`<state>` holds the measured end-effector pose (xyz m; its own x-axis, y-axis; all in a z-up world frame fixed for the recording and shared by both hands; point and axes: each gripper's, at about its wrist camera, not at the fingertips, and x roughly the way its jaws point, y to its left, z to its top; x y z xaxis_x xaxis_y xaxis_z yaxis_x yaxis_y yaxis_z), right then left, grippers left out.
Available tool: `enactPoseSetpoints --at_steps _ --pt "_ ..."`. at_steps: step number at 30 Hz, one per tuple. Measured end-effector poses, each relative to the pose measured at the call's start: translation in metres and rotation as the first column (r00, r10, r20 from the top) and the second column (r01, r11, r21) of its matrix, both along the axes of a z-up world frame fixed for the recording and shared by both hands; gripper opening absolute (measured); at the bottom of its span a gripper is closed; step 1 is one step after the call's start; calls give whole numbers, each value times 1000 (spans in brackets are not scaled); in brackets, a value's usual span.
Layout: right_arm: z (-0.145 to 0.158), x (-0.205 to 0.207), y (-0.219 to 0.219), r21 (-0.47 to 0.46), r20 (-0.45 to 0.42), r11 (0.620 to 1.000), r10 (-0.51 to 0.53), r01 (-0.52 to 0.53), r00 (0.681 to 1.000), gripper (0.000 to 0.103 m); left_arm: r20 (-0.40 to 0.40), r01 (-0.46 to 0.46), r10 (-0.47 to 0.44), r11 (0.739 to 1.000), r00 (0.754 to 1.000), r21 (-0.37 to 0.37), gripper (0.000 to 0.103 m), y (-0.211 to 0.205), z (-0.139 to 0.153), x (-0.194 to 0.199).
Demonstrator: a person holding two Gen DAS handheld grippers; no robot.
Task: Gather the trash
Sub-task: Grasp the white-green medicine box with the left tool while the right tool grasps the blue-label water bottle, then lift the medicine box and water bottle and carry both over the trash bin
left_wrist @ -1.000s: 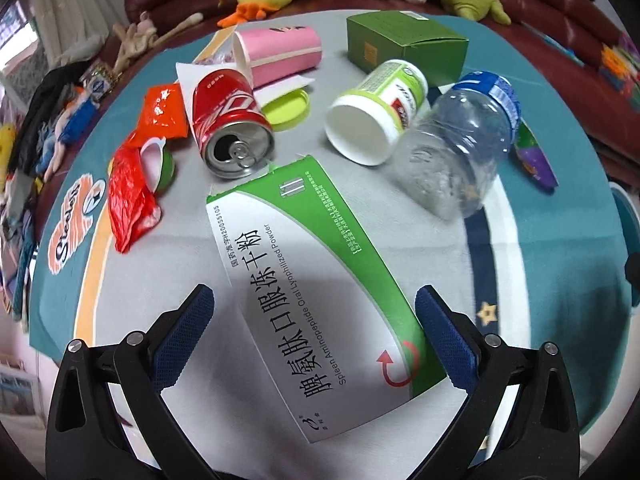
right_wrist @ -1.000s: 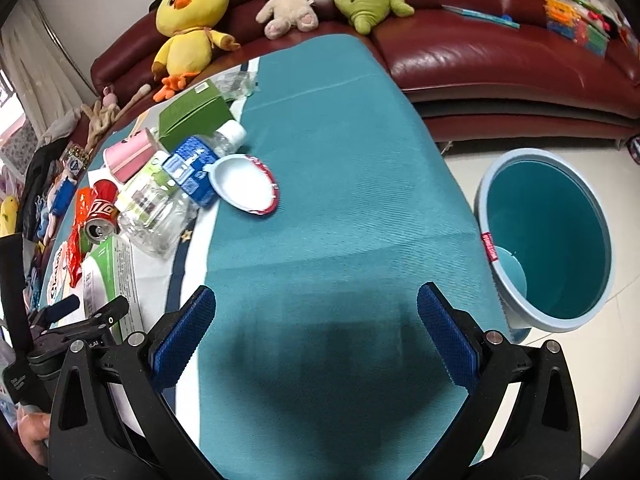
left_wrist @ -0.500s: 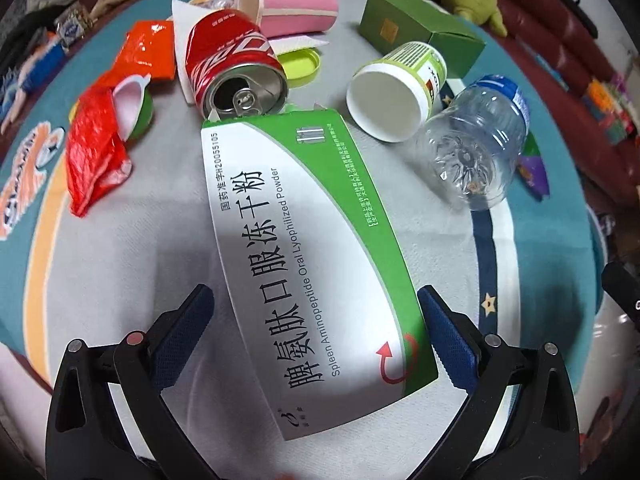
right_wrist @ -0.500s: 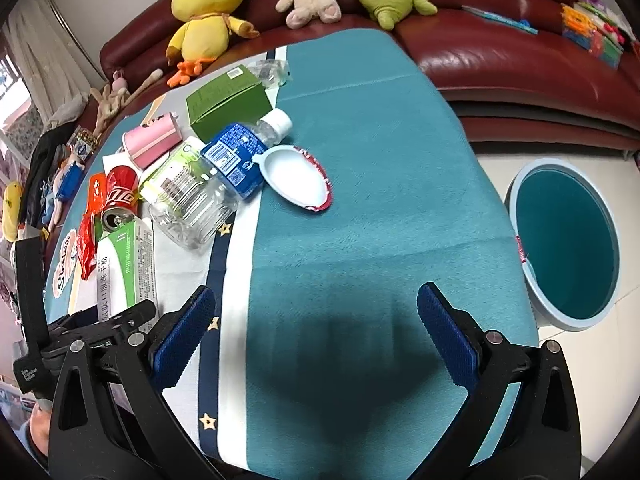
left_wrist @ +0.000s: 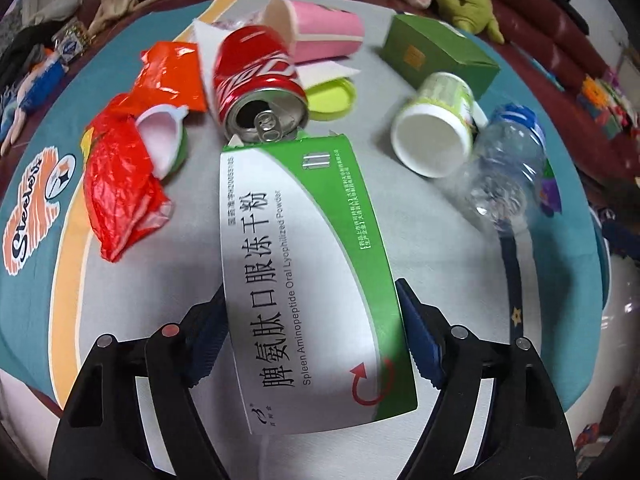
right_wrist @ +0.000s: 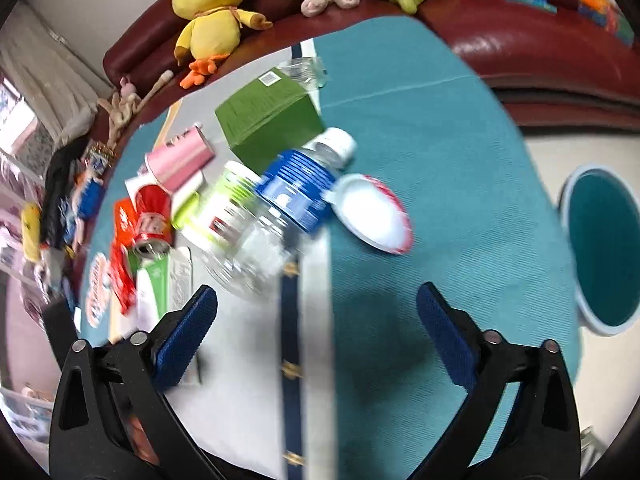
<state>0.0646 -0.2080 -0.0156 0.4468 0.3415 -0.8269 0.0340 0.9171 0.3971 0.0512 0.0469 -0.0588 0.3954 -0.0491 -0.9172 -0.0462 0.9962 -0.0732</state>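
Left claw [left_wrist: 312, 336] jaws just closed in, now flanking medicine box [left_wrist: 304, 264].

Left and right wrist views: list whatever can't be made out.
- Left wrist view: whether the jaws press the green-and-white medicine box; its edges hide the pads.
- Left wrist view: the pink paper cup mouth, behind the red soda can.
- Right wrist view: the clear plastic bottle label, motion-blurred.
- Right wrist view: the teal bin bottom, cut off.

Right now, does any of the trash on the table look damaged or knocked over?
Yes. The red soda can lies on its side with its opened top dented. The pink cup, white tub and clear bottle are also tipped over. The medicine box is flattened, with a torn far edge.
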Motion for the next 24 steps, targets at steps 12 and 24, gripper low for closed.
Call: enactPoseSetpoints --at_steps 12,24 --pt "-36 60 32 82 -174 993 -74 89 982 73 56 103 -99 992 994 -76 76 24 -3 2" --pt "-31 54 52 136 -106 991 34 -19 994 62 128 153 -140 983 982 -104 73 31 20 -20"
